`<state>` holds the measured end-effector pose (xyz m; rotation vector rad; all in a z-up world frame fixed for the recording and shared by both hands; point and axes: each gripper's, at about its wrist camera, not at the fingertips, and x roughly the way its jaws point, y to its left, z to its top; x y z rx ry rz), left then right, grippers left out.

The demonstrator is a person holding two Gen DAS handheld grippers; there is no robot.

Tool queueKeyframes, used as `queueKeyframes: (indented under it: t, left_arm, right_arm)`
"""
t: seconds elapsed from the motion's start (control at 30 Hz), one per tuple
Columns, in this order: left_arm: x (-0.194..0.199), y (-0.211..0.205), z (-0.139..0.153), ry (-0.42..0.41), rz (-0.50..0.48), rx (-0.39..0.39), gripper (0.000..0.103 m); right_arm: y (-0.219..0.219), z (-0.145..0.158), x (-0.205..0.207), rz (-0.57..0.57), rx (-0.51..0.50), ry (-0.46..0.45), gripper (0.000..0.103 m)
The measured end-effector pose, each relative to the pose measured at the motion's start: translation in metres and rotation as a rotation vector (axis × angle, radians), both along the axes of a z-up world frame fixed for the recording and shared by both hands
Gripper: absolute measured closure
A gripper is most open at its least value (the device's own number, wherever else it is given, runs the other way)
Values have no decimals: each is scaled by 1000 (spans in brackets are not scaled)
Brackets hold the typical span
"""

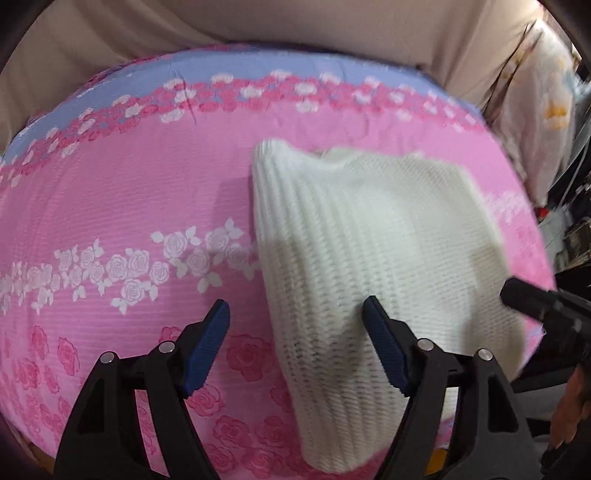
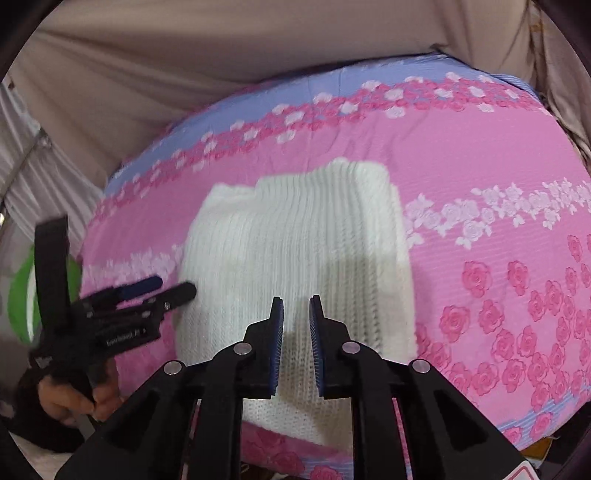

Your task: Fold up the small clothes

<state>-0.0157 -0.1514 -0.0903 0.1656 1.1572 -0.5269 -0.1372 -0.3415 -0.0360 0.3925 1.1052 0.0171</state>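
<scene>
A white knitted garment lies folded into a rough rectangle on the pink rose-patterned bedsheet; it also shows in the right wrist view. My left gripper is open and empty, hovering over the garment's near left edge. It appears at the left of the right wrist view. My right gripper is open a little, with a narrow gap and nothing between the pads, above the garment's near middle. One right fingertip shows in the left wrist view.
The sheet has a blue band with roses along the far side. Beige fabric rises behind the bed. A floral pillow sits at the far right. A green object lies off the bed's left side.
</scene>
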Motion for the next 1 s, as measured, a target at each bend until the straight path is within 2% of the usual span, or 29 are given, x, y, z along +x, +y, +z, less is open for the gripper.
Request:
queueKeyframes:
  t: [0.07, 0.1, 0.17, 0.2, 0.27, 0.3, 0.33, 0.4, 0.47, 0.5, 0.57, 0.63, 0.67, 0.7, 0.77, 0.83, 0.9, 0.93, 0.97, 1.0]
  left_arm:
    - [3, -1, -12, 23, -6, 1, 28]
    - [4, -2, -12, 27, -3, -1, 28]
    - [3, -2, -2, 18, -8, 4, 29]
    - [2, -1, 4, 14, -9, -2, 31]
    - [-1, -1, 16, 14, -9, -29, 31]
    - [-4, -1, 22, 20, -11, -47, 31]
    - [-8, -3, 27, 27, -16, -67, 31]
    - [-19, -11, 34, 36, -54, -97, 31]
    - [-27, -22, 32, 9, -81, -60, 31]
    - [-29, -27, 24, -4, -87, -10, 31]
    - [-25, -26, 3, 36, -67, 50, 30]
    - [-19, -19, -11, 90, -31, 39, 29]
    - [-16, -15, -15, 113, -14, 19, 28]
    - [-14, -12, -17, 126, -2, 5, 27]
    - [-15, -13, -17, 113, -12, 4, 27]
    - [-18, -17, -12, 72, -29, 36, 27]
    - [-24, -17, 1, 43, -40, 19, 29]
    - [-26, -14, 9, 40, -37, -9, 29]
    - [-28, -8, 16, 42, -31, -48, 28]
    - [-29, -2, 23, 55, -18, -96, 24]
  right_arm:
    - [10, -48, 5, 28, -86, 120, 95]
    - [6, -57, 5, 8, -65, 110, 96]
    - [-5, -42, 4, -43, 2, 100, 95]
    - [-9, -26, -1, -63, 15, 58, 95]
    - [-14, -15, -5, -63, -13, 36, 95]
    - [-17, -16, -6, -65, -26, 51, 95]
    - [-21, -30, -7, -73, -36, 86, 95]
    - [-27, -55, -8, -94, -15, 145, 101]
    - [-32, -45, -9, -129, 29, 115, 99]
    - [-30, -35, -7, -128, 53, 85, 97]
    - [-19, -15, 7, -75, 9, 33, 97]
    - [-15, -10, 28, -39, -82, 18, 97]
    - [-19, -19, 42, -45, -114, 33, 97]
    - [-29, -34, 56, -66, -118, 63, 102]
    - [-49, -63, 71, -94, -99, 118, 103]
    - [-51, -57, 73, -98, -86, 105, 103]
    - [-48, -35, 61, -95, -81, 66, 103]
    - [-49, -22, 43, -104, -62, 35, 99]
    - [-50, -15, 31, -119, -54, 22, 89]
    - [-54, -9, 12, -147, -40, 11, 69]
